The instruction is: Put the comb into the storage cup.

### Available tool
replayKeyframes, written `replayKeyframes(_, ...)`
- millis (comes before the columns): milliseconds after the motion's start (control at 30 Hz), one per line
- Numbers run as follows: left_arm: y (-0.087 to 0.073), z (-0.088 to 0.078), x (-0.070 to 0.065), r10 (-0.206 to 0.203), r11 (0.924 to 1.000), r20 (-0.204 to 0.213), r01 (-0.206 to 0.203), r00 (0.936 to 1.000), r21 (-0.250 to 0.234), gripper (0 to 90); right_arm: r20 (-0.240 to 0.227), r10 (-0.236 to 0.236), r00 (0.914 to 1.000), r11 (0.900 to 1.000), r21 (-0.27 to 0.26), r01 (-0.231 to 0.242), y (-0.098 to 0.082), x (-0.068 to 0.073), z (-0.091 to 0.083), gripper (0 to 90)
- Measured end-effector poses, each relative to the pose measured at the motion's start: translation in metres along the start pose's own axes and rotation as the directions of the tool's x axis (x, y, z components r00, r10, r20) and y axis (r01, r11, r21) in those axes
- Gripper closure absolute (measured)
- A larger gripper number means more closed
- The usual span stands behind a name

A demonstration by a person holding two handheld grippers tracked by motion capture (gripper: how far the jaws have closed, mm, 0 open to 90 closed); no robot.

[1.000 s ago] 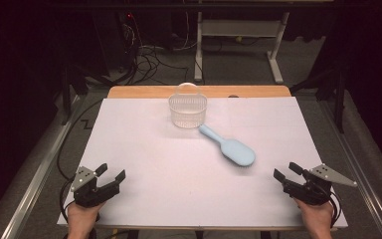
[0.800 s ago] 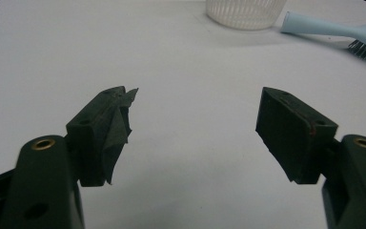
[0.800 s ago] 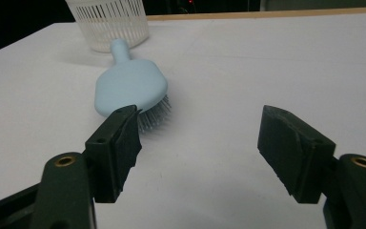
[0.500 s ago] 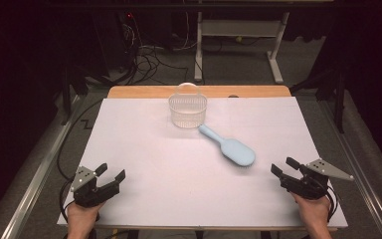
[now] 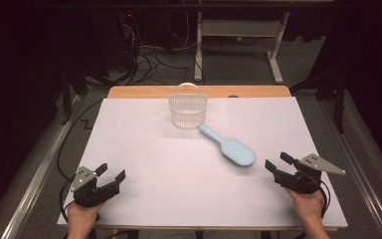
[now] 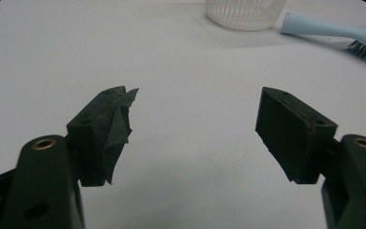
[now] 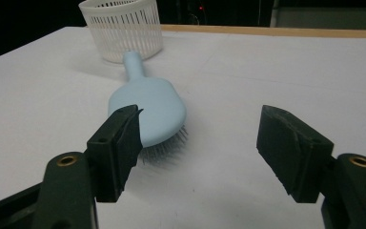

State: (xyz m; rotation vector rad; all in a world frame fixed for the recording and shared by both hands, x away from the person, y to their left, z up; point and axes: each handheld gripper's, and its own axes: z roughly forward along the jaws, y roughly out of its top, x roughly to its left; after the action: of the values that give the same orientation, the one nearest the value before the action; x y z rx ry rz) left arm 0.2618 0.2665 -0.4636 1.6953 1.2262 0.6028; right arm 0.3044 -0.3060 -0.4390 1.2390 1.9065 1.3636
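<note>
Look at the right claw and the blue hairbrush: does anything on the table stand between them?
Nothing visible does. The right claw is open and faces the hairbrush, which lies bristles down with only bare white table between them. The basket stands beyond the brush handle.

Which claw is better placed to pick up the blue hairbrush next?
Right, most likely. The right claw sits open close beside the hairbrush, whose head lies bristles down just ahead of its jaws. The left claw, also open, rests far across the white table.
</note>
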Motion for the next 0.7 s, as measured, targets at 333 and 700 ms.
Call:
replayKeyframes(333, 0.000, 0.000, 0.000, 0.001, 1.0000, -0.007, -0.001, 1.0000, -0.004, 28.0, -0.022, -0.040, 0.9989, 0.999, -0.001, 0.040, 0.012, 0.010, 0.014, 32.7)
replayKeyframes(700, 0.000, 0.000, 0.000, 0.004, 1.0000, -0.007, -0.004, 1.0000, -0.003, 28.0, -0.047, -0.061, 0.9970, 0.998, 0.004, 0.061, 0.024, 0.023, 0.030, 34.5)
